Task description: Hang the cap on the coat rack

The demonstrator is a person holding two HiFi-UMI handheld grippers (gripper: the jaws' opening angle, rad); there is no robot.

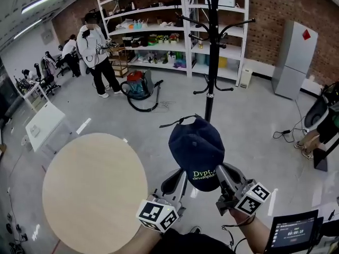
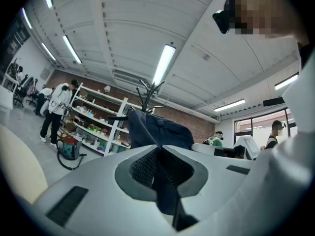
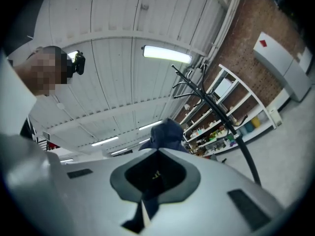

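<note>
A navy cap (image 1: 196,147) with green lettering hangs in the air between both grippers. My left gripper (image 1: 177,181) is shut on its lower left edge, and the dark fabric (image 2: 160,168) is pinched between the pads. My right gripper (image 1: 221,174) is shut on the cap's lower right edge, with navy cloth (image 3: 147,200) in the jaws and the crown (image 3: 166,132) rising behind. The black coat rack (image 1: 211,41) stands on the floor just beyond the cap, its hooks (image 1: 186,20) spreading above; it also shows in the right gripper view as a slanted pole (image 3: 231,127).
A round light wooden table (image 1: 94,187) is at lower left. White shelving (image 1: 159,30) lines the brick back wall, with a vacuum cleaner (image 1: 139,86) and a person (image 1: 95,49) in front. A grey cabinet (image 1: 294,60) stands at right, a tablet screen (image 1: 291,229) at lower right.
</note>
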